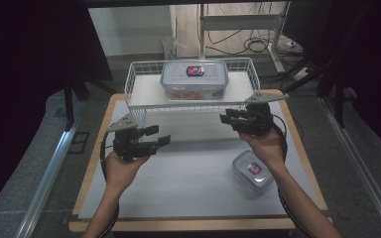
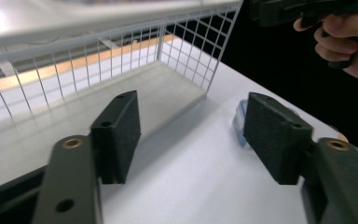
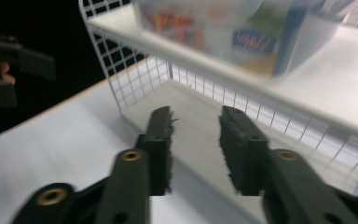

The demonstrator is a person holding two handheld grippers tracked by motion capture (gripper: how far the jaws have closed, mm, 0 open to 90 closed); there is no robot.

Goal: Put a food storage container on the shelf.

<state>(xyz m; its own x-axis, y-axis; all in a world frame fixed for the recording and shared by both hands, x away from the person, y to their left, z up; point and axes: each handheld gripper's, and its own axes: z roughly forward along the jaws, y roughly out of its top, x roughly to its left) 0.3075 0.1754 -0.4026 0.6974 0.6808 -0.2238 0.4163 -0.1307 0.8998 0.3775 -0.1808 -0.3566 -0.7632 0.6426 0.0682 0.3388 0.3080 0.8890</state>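
A large clear lidded box [image 1: 194, 78] with blue clips and a red label stands on top of a white wire rack [image 1: 134, 82] at the far side of the table. A small clear lidded box [image 1: 252, 171] lies on the white table top near the right front. My left gripper [image 1: 158, 135] hovers left of centre, pointing right, open and empty. My right gripper [image 1: 226, 117] hangs before the rack's right front corner, pointing left, open with nothing between its pads. In the left gripper view the gripper [image 2: 193, 126] frames the rack's lower level, and the small box [image 2: 239, 122] peeks past one pad. In the right gripper view the gripper [image 3: 196, 135] faces the rack beneath the large box [image 3: 223, 32].
The white mat [image 1: 188, 183] lies on a wooden table with a narrow wood border. Dark curtains flank both sides, and metal rails run along the floor. A desk frame and cables [image 1: 248, 39] stand behind the rack. The rack's lower level [image 2: 135, 88] holds nothing.
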